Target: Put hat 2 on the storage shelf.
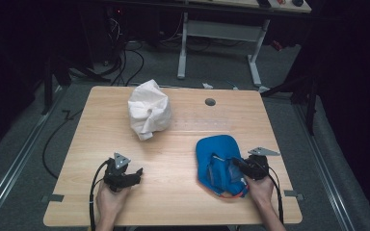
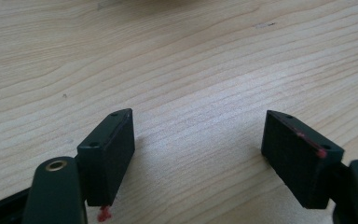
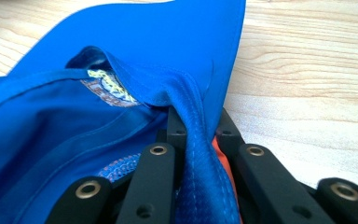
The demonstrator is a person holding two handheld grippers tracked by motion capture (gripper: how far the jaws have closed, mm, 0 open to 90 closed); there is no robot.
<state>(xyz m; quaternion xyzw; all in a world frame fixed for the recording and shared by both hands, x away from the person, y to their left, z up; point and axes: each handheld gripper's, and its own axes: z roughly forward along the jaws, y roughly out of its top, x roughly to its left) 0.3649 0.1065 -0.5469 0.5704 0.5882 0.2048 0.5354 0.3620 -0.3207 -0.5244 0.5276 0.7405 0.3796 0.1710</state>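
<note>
Jaws, right gripper [image 3: 196, 135]: clenching on the rim of the blue cap [image 1: 219, 163], a fold of blue fabric and a sliver of orange trim standing pinched between the two black pads in the right gripper view. The grasp is sitting on the edge nearest the person's right hand, probably because the doubled, stitched band there is giving a firm purchase where the soft crown would only bunch.

Jaws, left gripper [image 2: 199, 154]: standing released and wide apart, nothing between them, bare wood grain lying beneath. This gripper [image 1: 123, 177] is resting at the near left of the bench [image 1: 173, 139], well apart from the cap, seemingly waiting in reserve while the other hand is securing the cloth.

Blue cap: lying on the near right part of the bench, inside facing up, lining and a printed label showing. Its long axis is running from the near edge toward the far edge, tilting slightly to the left; the stiff brim is pointing away from the person, the gathered crown and orange strap [image 1: 231, 194] lying nearest the person.

White cloth bundle [image 1: 148, 109]: sitting crumpled at the far middle of the bench, well apart from both grippers, touched by neither.

Round hole [image 1: 210, 102]: lying in the bench surface beyond the cap, to the right of the bundle.
</note>
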